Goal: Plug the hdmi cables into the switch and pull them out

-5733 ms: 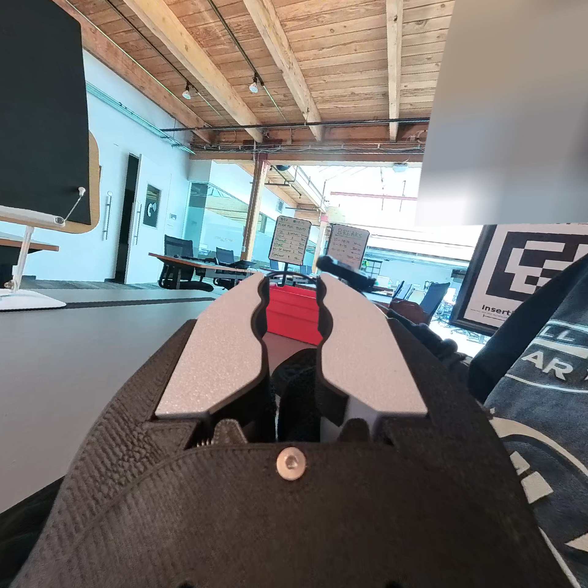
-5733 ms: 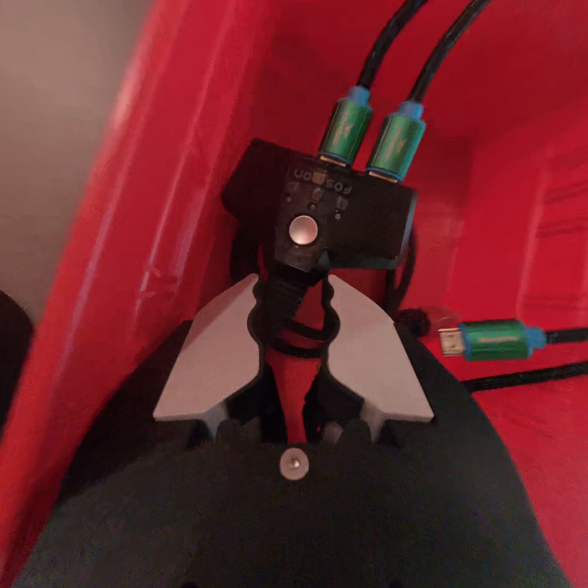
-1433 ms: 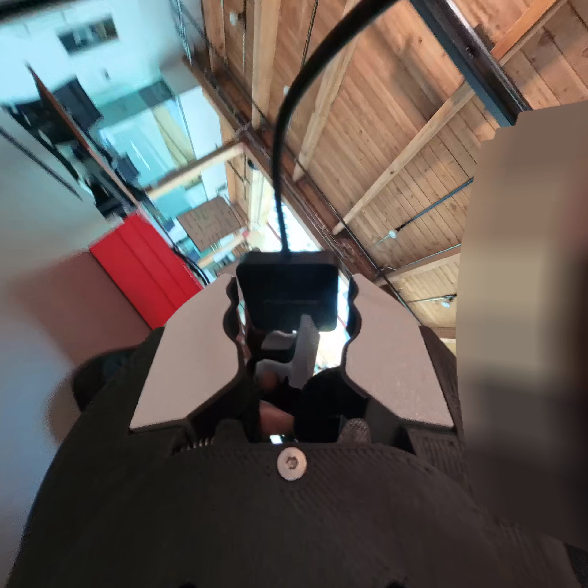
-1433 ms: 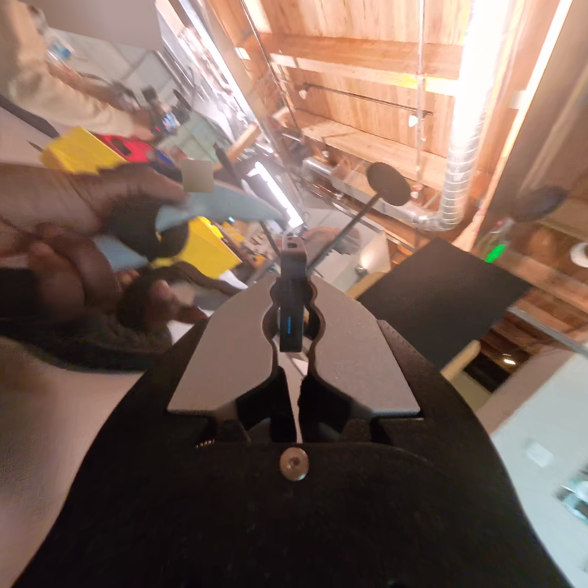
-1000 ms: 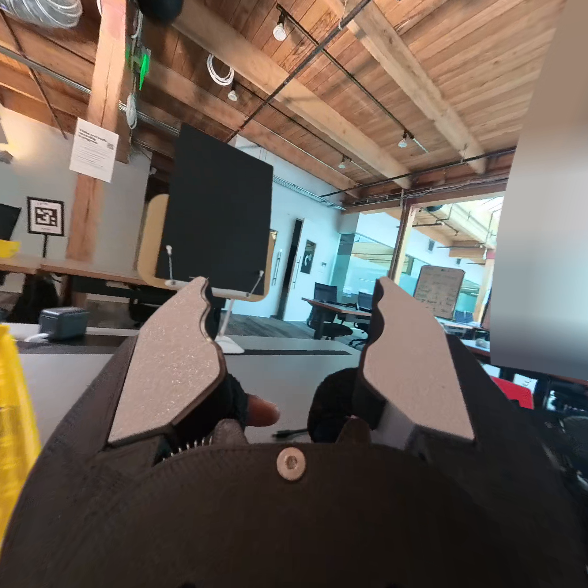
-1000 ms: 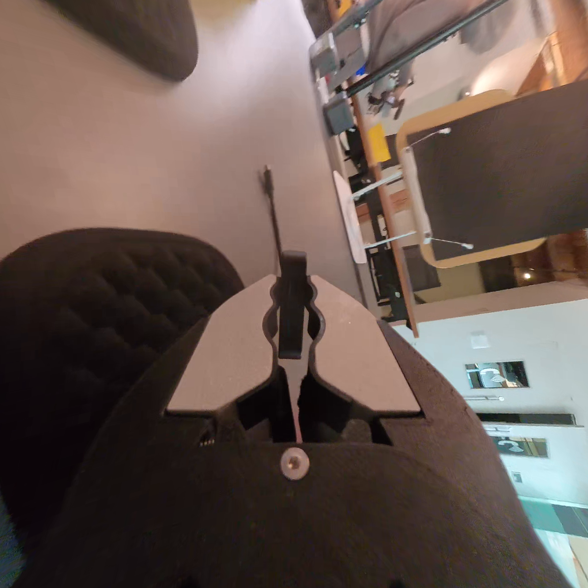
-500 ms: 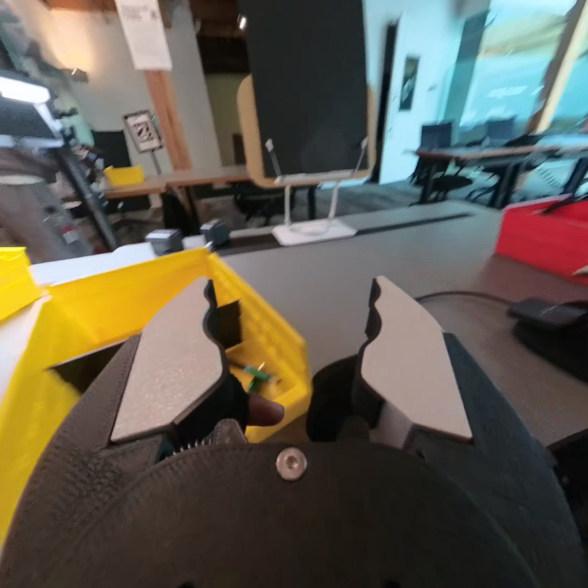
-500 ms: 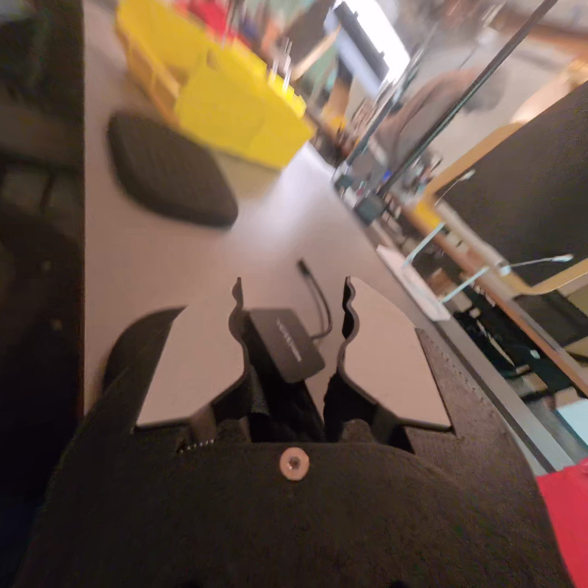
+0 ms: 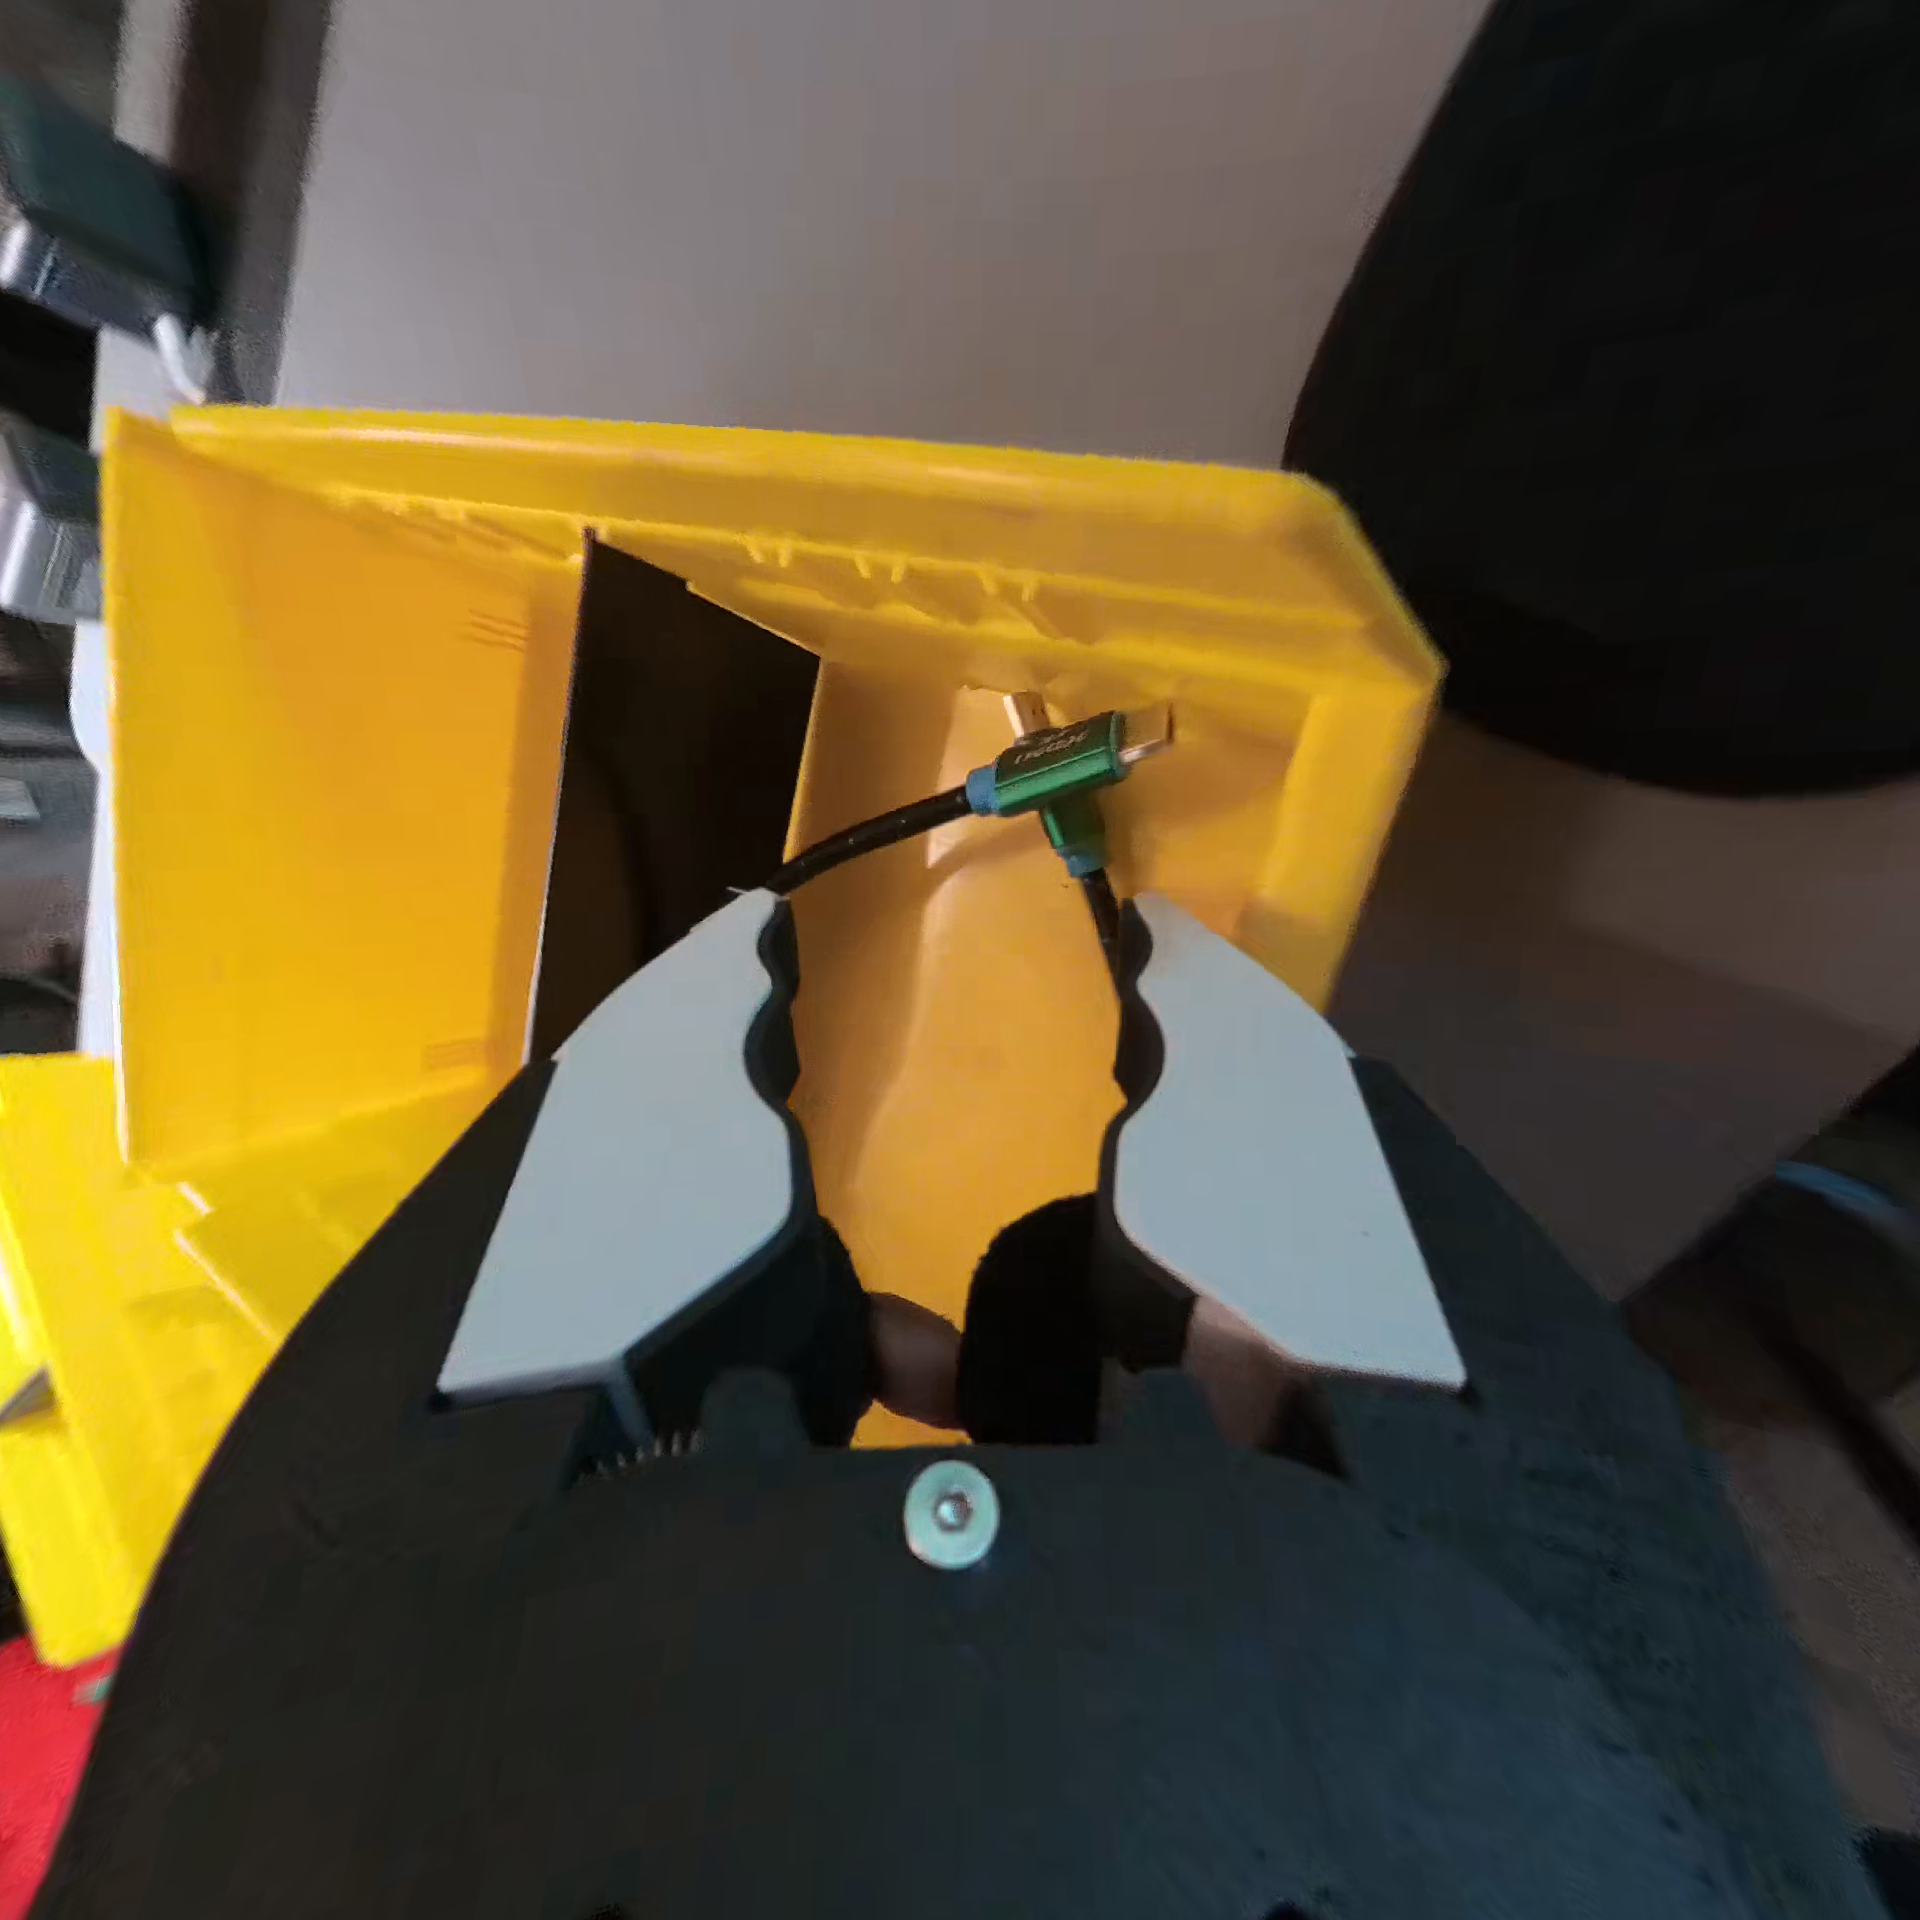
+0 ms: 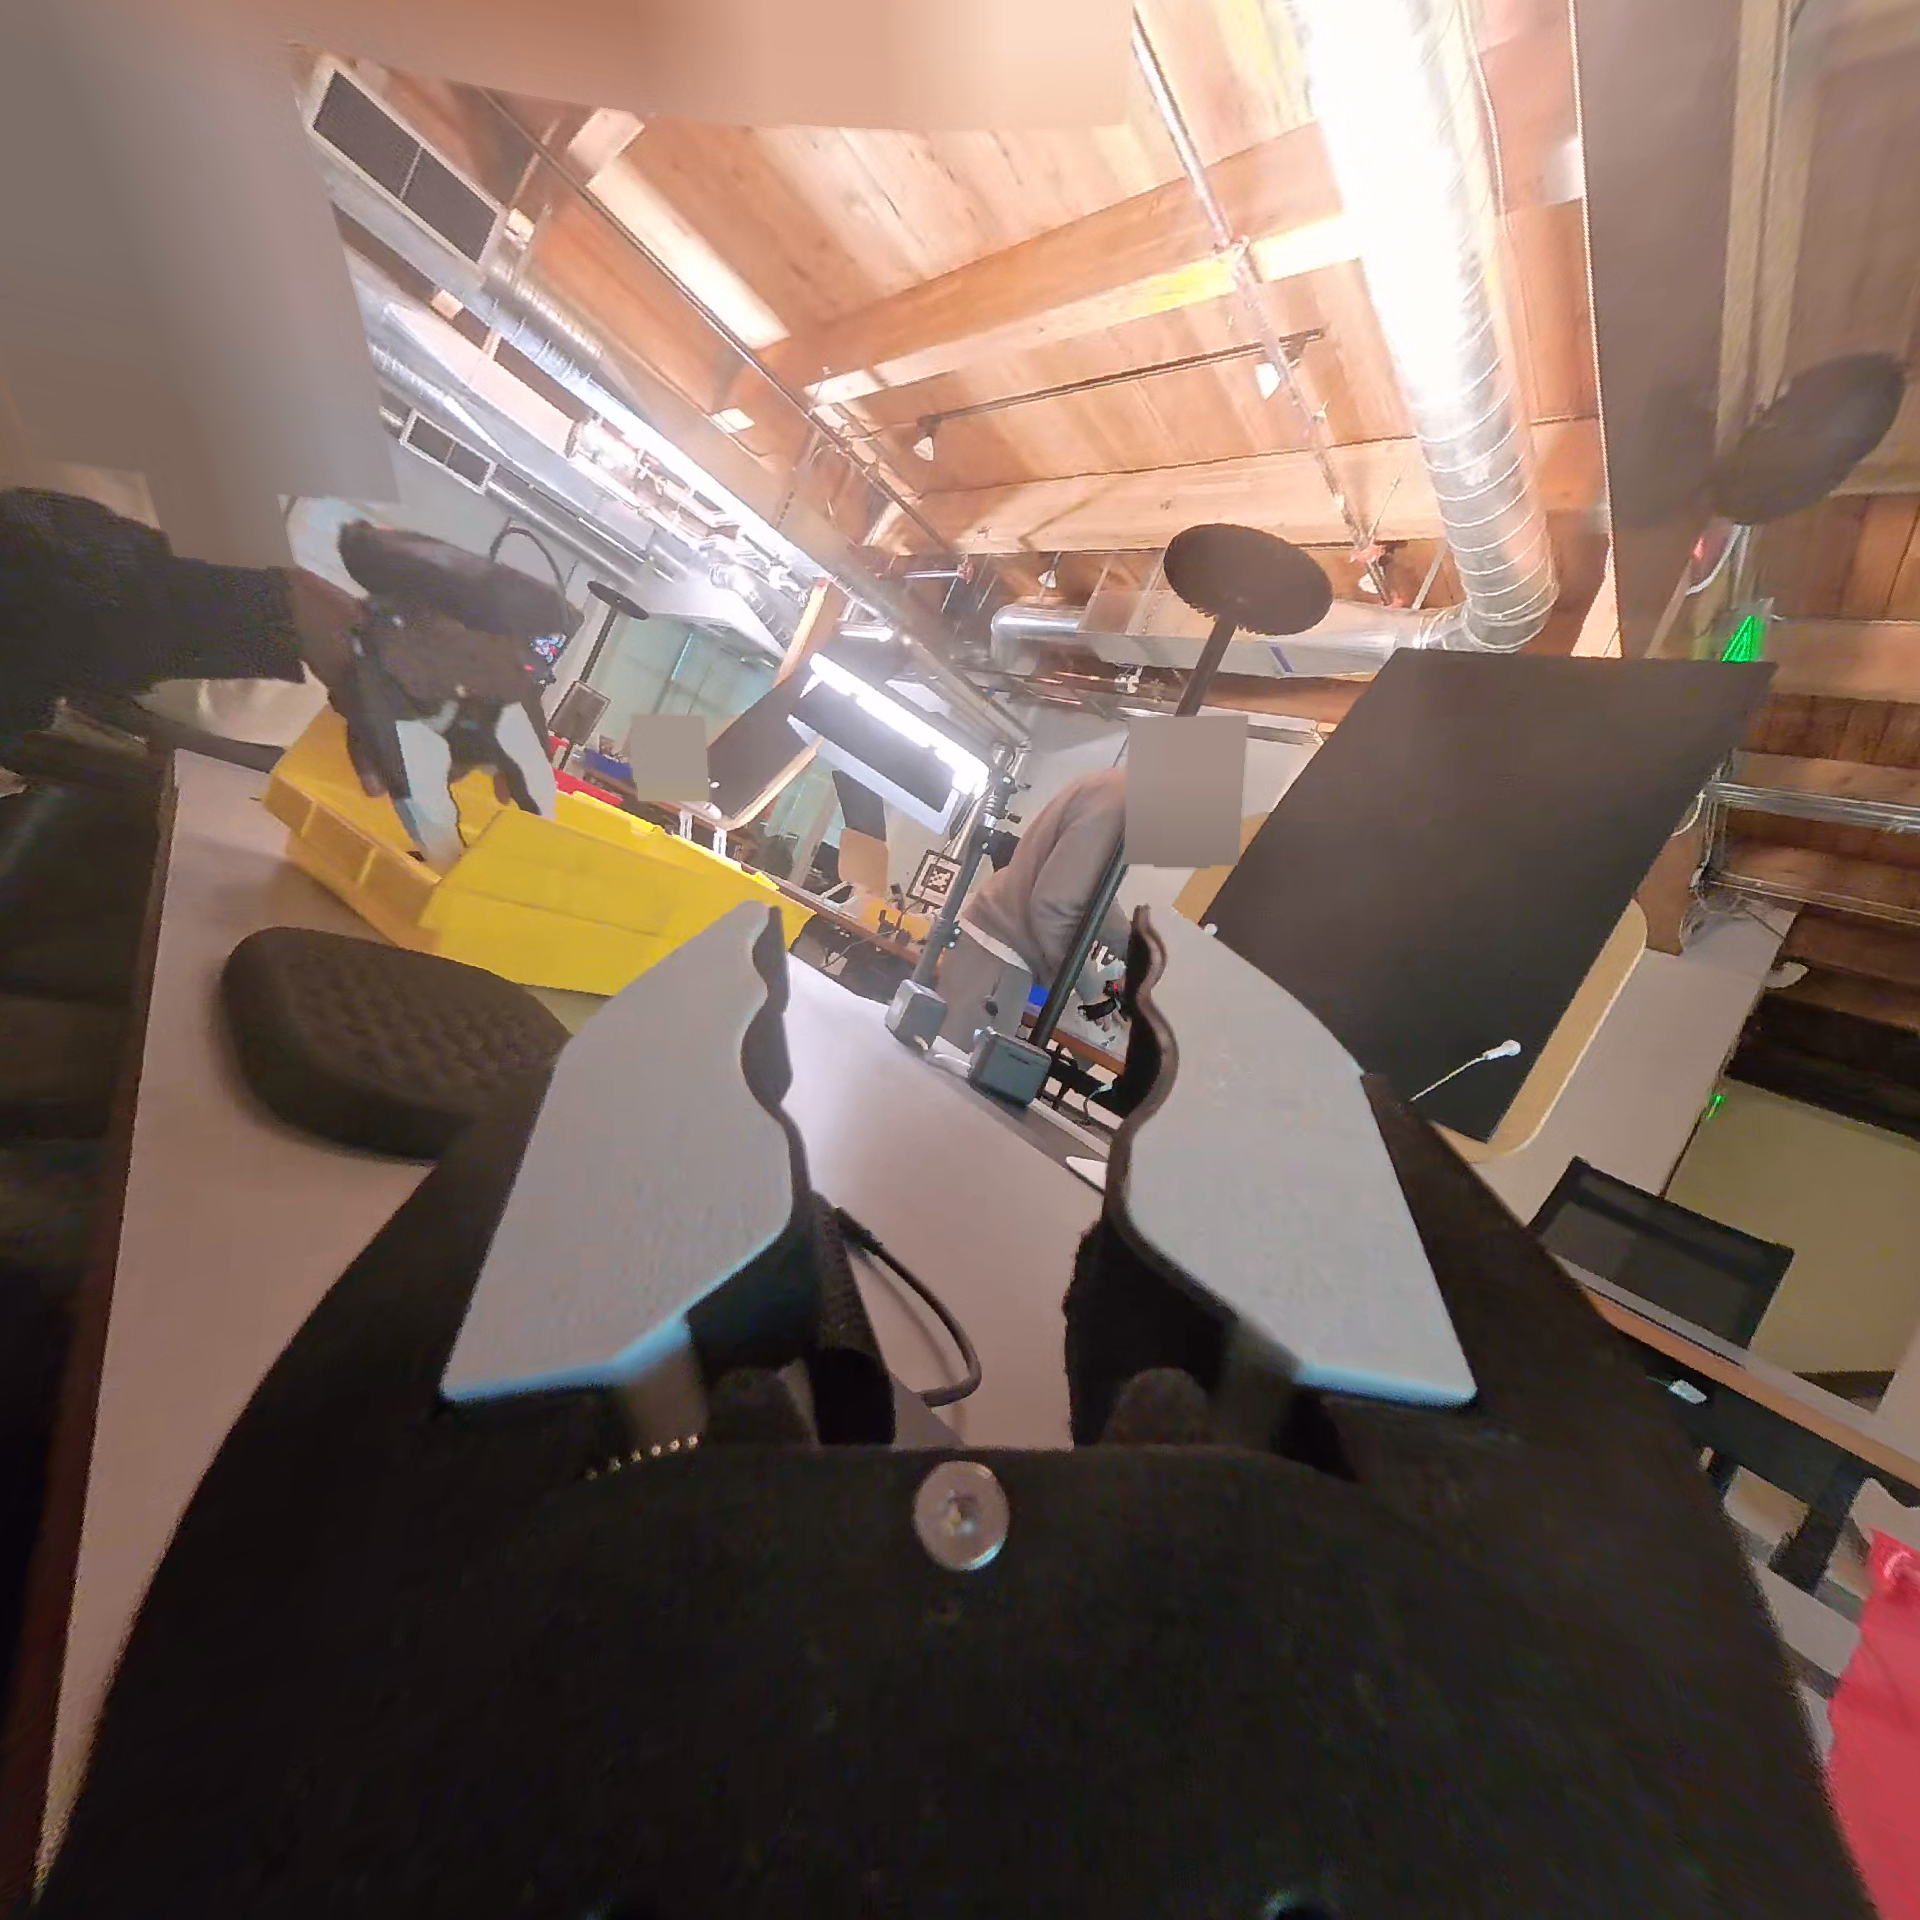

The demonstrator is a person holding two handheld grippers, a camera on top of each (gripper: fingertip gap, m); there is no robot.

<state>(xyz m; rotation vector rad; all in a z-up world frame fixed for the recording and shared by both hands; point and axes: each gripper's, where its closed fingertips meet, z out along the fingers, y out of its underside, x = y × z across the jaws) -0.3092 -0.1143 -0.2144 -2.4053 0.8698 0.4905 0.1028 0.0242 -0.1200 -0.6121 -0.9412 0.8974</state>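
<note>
Two green HDMI plugs (image 9: 1049, 769) on black braided cables lie crossed in the far corner of a yellow bin (image 9: 312, 779). My left gripper (image 9: 951, 914) is open and empty, its tips just short of the plugs, with one cable running beside the right fingertip. It also shows in the right wrist view (image 10: 478, 810), reaching down into the yellow bin (image 10: 582, 883). My right gripper (image 10: 951, 920) is open and empty above the grey table (image 10: 260, 1247). A thin black cable (image 10: 940, 1330) lies on the table between its finger bases; the switch body is mostly hidden.
A black divider (image 9: 675, 779) splits the bin. A black textured pad (image 10: 364, 1039) lies on the table beside the bin and shows at the top right of the left wrist view (image 9: 1662, 364). A red bin's edge (image 10: 1881, 1714) is at lower right. A person (image 10: 1039, 894) bends behind the table.
My right gripper held the switch edgewise, then opened and left it on the table, and now points higher. My left gripper let go of the switch and swung down into the yellow bin.
</note>
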